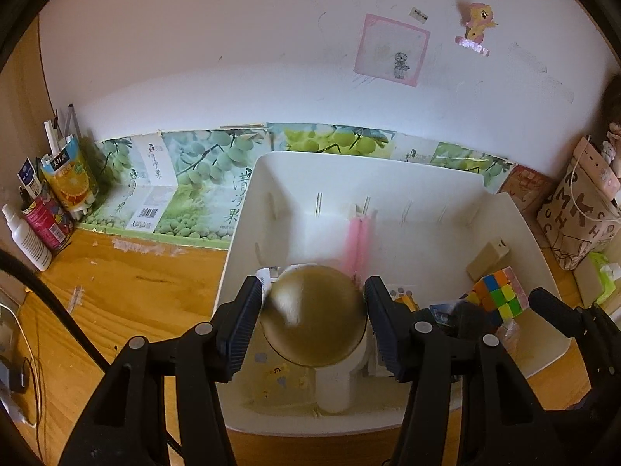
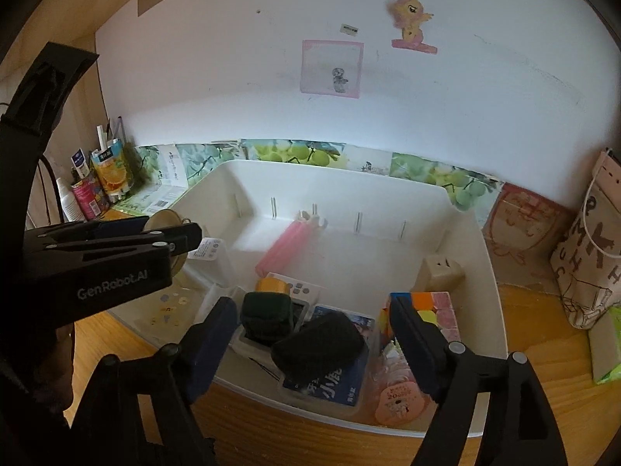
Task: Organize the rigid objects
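Note:
A white storage bin (image 1: 248,209) stands on the wooden desk against the wall. My left gripper (image 1: 313,287) is shut on a white object with a round gold dome (image 1: 314,314) and holds it over the bin's left part. From the right wrist view the dome (image 2: 163,215) shows between the left gripper's pads. My right gripper (image 2: 312,303) hangs open over the bin's front. Two dark padded pieces (image 2: 318,341) lie between its fingers, clear of both pads, on a blue box (image 2: 333,384). A colour cube (image 2: 431,306), a pink tube (image 2: 287,248) and a beige block (image 2: 438,272) lie in the bin.
Bottles and a juice carton (image 1: 66,178) crowd the desk's far left corner. A lettered bag (image 1: 578,213) stands right of the bin. Cables (image 1: 23,369) lie at the left edge. Bare wooden desk (image 1: 136,291) stretches left of the bin.

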The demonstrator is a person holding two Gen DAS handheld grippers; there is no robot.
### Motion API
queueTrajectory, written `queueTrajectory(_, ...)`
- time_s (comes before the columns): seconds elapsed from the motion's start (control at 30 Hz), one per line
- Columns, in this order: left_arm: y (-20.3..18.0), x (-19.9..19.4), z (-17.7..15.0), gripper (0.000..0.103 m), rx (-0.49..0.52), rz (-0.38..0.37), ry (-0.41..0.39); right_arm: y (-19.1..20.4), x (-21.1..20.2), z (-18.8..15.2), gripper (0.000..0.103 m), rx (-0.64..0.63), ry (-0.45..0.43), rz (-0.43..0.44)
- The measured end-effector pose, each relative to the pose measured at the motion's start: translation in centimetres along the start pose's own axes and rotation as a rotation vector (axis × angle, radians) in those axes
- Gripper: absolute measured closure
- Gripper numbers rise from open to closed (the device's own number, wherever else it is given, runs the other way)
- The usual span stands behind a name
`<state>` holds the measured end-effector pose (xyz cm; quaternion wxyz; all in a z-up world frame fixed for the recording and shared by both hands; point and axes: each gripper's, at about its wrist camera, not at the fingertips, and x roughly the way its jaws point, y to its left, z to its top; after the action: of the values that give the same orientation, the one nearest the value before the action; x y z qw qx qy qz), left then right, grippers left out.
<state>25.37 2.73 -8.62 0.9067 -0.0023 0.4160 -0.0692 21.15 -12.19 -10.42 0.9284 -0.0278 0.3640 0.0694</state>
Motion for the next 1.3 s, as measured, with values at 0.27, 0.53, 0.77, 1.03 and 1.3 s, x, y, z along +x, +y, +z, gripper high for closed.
queueTrajectory(0.27, -0.2, -3.0, 0.3, 0.033, 0.018, -0.026, -0.039, 0.6, -2.6, 0.4, 0.019, -0.014, -0.044, -0.028)
queueTrajectory(0.53, 0.7, -8.4, -0.1, 0.021, -0.008, -0.044, -0.13, 1.1, -7.7, 0.4, 0.015, -0.017, -0.126, -0.079)
queueTrajectory(0.77, 1.3, -11.7, -1.8, 0.019, -0.011, -0.065, -0.111, 1.0, -11.6, -0.5, 0.007, 0.026, -0.137, -0.075)
queueTrajectory(1.03, 2.0, -13.4, -4.1, 0.019, -0.023, -0.062, -0.013, 0.1, -13.9, -1.5, 0.0, 0.108, -0.028, -0.043)
queueTrajectory(1.3, 2.4, -13.9, -5.2, 0.019, -0.089, -0.104, 0.153, -1.8, -17.1, -0.8, 0.0, 0.231, 0.045, 0.015)
